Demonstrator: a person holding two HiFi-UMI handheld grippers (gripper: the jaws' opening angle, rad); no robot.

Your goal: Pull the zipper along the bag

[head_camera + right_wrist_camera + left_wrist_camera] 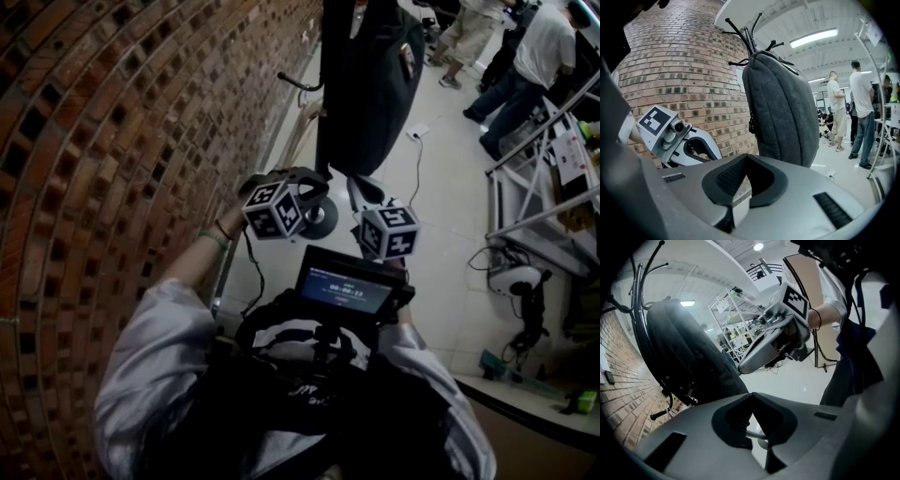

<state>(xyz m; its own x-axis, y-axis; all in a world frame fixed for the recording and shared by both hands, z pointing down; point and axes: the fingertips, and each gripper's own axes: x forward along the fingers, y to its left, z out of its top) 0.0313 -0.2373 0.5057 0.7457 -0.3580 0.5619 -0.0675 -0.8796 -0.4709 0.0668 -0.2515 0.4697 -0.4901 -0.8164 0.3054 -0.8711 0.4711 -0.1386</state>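
Bag, head view: dark bag (370,84) hangs upright beside the brick wall (112,141), long axis vertical.
Grippers, head view: left gripper (317,187) and right gripper (367,202) sit side by side below the bag's lower end, neither touching it; the left one lies on the wall side.
Left gripper view: jaws closed tip to tip on nothing; bag (689,352) up and to the left on the coat rack (640,296); right gripper (746,365) crosses just above.
Right gripper view: jaws likewise together and empty; bag (783,103) straight ahead and above; left gripper (715,152) low at left.
Zipper pull (752,123): dark, on the bag's wall-side edge near mid-height; track judged to run up and down that edge; how far it is zipped cannot be told.
Nearer hand: left, judged, being on the pull's side.
Room: open floor to the right, people (853,112) well apart; wall close on the left.
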